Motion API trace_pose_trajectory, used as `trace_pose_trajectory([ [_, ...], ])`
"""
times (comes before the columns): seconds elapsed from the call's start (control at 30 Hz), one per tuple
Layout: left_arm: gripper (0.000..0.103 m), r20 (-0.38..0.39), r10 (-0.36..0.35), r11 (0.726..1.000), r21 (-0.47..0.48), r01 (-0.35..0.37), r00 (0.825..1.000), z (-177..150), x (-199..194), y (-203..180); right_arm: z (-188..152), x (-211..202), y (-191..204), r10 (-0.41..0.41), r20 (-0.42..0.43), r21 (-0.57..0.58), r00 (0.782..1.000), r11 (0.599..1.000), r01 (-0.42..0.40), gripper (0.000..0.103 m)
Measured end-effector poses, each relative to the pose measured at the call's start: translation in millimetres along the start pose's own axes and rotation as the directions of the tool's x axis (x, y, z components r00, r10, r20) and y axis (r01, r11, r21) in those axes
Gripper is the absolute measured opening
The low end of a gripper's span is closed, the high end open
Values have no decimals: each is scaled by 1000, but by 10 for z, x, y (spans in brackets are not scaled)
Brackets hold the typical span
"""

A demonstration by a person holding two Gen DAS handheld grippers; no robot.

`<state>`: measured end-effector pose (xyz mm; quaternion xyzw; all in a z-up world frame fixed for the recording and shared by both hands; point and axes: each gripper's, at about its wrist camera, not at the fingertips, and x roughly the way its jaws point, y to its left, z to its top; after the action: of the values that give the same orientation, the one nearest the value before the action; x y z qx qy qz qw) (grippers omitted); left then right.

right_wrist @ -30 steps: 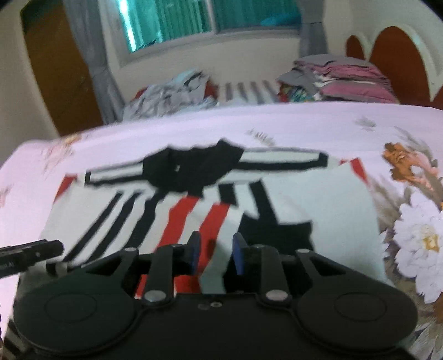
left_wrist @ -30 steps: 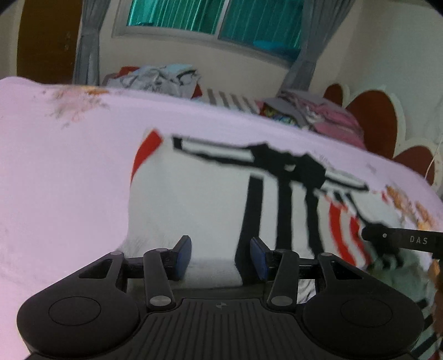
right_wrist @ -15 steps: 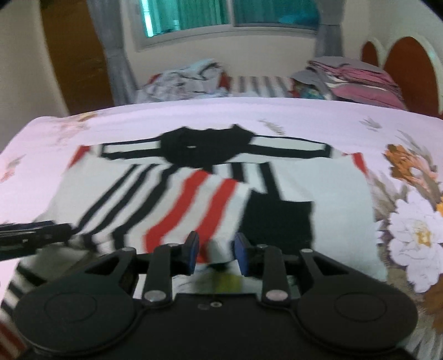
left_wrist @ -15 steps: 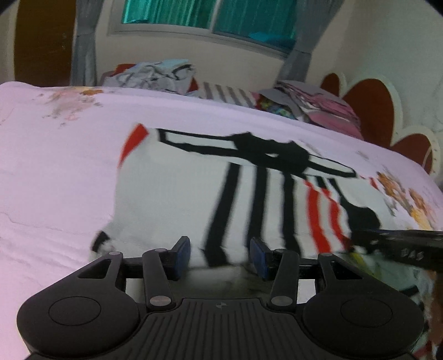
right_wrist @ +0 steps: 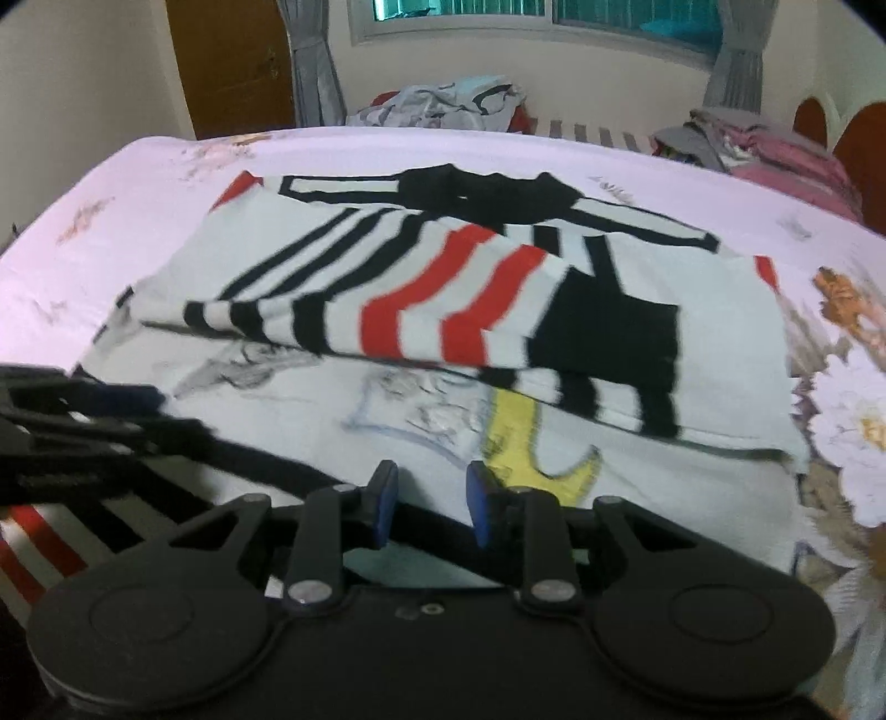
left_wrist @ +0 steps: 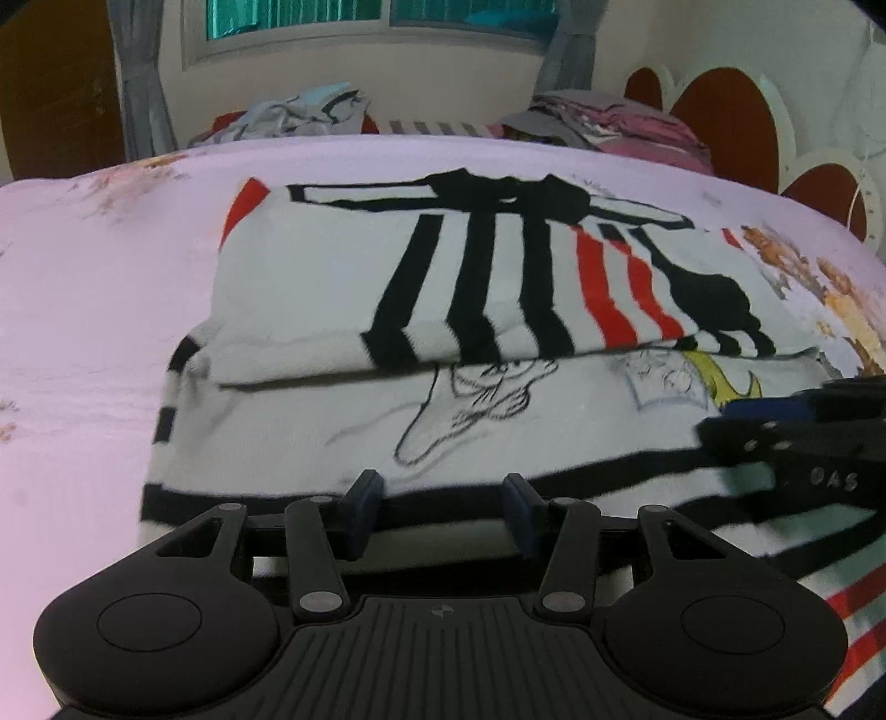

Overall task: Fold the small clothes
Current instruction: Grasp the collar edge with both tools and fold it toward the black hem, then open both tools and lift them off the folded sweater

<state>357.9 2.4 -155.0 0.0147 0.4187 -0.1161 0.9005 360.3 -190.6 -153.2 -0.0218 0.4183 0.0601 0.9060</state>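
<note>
Nearest you, your left tongs (left_wrist: 437, 512) hang spread over the black hem stripe of the striped shirt (left_wrist: 487, 288), pinching nothing; your right tongs (right_wrist: 429, 501) are closing with only a narrow gap, no cloth between the pads. Beyond them, the shirt lies on the pink bed (left_wrist: 83, 288), its striped part folded over the cartoon print. Farther back, heaped clothes (right_wrist: 443, 102) sit under the window (right_wrist: 531, 16)

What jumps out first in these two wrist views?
The striped shirt, white with black and red bands, lies mid-bed on the pink floral sheet, its hem folded up over a cartoon print. Both grippers hover at its near edge; clothes pile under the window.
</note>
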Motion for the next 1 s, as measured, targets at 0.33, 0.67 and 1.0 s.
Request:
trace_pose_trajectory([
  [0.33,52,-17,-14,1000,25,14,1000,-148,-221,-47,-293,-352,105,14,6,91,1000,996,-14,31],
  [0.67,65,-8,-32,995,97,33,999,-644,-588,45,-819,-718,121,-195,-38,107,980,974,198,34],
  [1.0,66,-5,-45,995,86,45,999,-954,-978,209,-1175,-1115,450,-214,-24,140,977,966,215,40],
])
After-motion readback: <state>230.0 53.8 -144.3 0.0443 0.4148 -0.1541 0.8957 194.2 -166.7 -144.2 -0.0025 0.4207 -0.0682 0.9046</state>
